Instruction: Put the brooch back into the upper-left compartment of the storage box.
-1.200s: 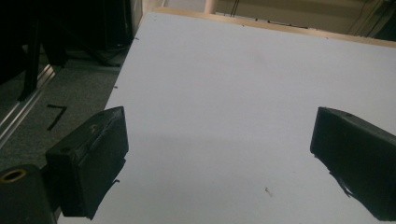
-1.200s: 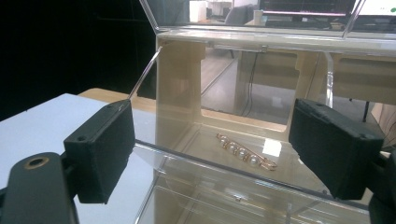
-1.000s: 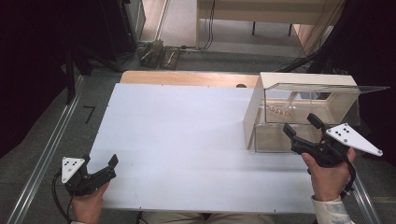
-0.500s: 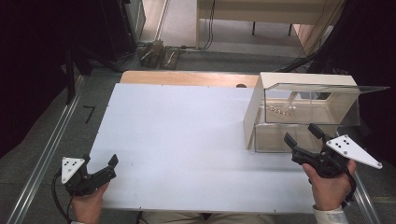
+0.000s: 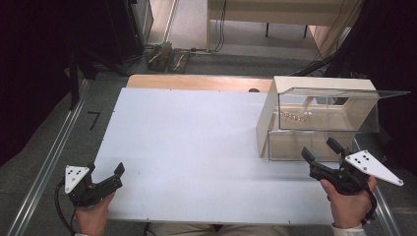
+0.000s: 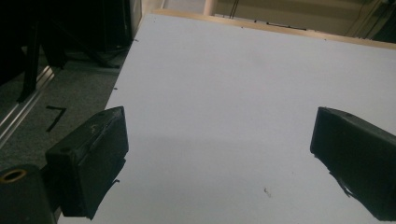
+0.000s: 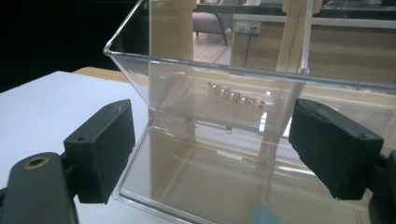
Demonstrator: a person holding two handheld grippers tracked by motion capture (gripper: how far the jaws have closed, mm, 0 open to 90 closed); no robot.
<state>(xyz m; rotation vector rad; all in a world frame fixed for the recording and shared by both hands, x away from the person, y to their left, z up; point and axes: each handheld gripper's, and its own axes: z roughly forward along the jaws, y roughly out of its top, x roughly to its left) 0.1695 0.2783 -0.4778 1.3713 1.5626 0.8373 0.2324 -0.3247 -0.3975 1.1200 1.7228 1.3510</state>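
White and bare, the tabletop ran out before the person, with dark floor and cabling beyond it. At its right edge stood a clear display case with a pale wooden side, its transparent lid raised, and on its upper shelf lay a string of small beads. The right tongs hung just in front of the case's lower front, jaws spread wide and gripping nothing. The left tongs sat well apart at the near left corner, likewise wide open and empty. The approach to the case looked to be the step in hand; reaching the beads would likely call for lifting the right tongs over the front wall and closing gently on the strand.
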